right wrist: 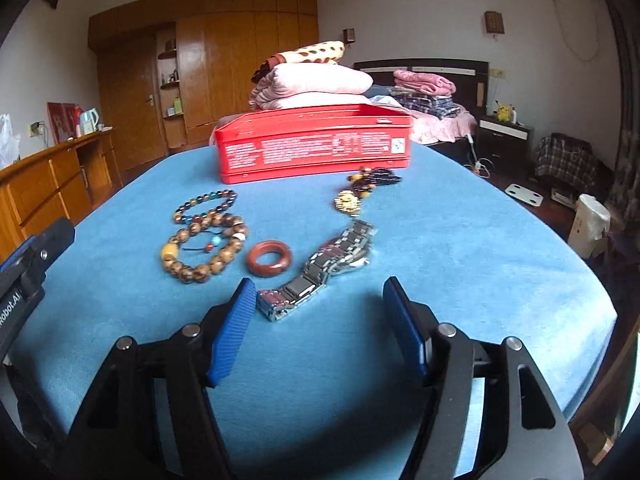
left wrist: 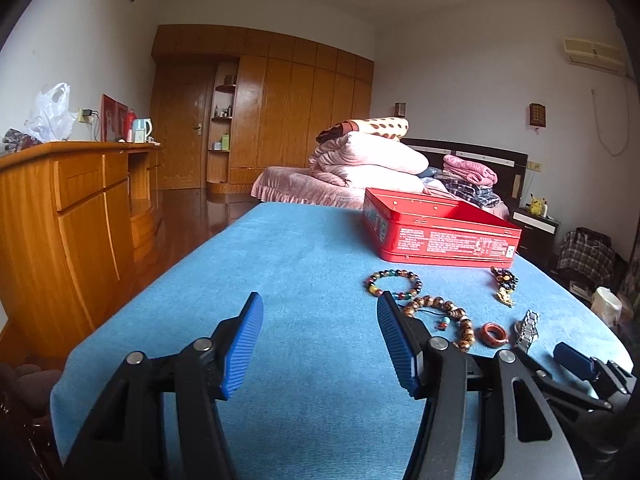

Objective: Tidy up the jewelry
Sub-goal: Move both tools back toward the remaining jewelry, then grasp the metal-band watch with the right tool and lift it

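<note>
An open red tin box (left wrist: 440, 236) (right wrist: 312, 148) stands at the far side of the blue cloth (left wrist: 280, 260). In front of it lie a multicoloured bead bracelet (right wrist: 206, 204) (left wrist: 394, 280), a brown wooden bead bracelet (right wrist: 204, 248) (left wrist: 440, 312), a reddish ring (right wrist: 269, 258) (left wrist: 495, 335), a steel watch (right wrist: 320, 268) (left wrist: 526, 330) and a dark bead piece with a gold charm (right wrist: 360, 190) (left wrist: 505, 284). My left gripper (left wrist: 320, 312) is open over bare cloth, left of the jewelry. My right gripper (right wrist: 320, 296) is open, with the watch strap's near end between its fingertips, pads apart from it.
A wooden sideboard (left wrist: 60, 208) runs along the left. Beyond the box is a bed with folded pink bedding (right wrist: 312, 80). A dark nightstand (right wrist: 504, 136) and bags on the floor are at the right. The cloth's right edge drops off near a white bin (right wrist: 588, 220).
</note>
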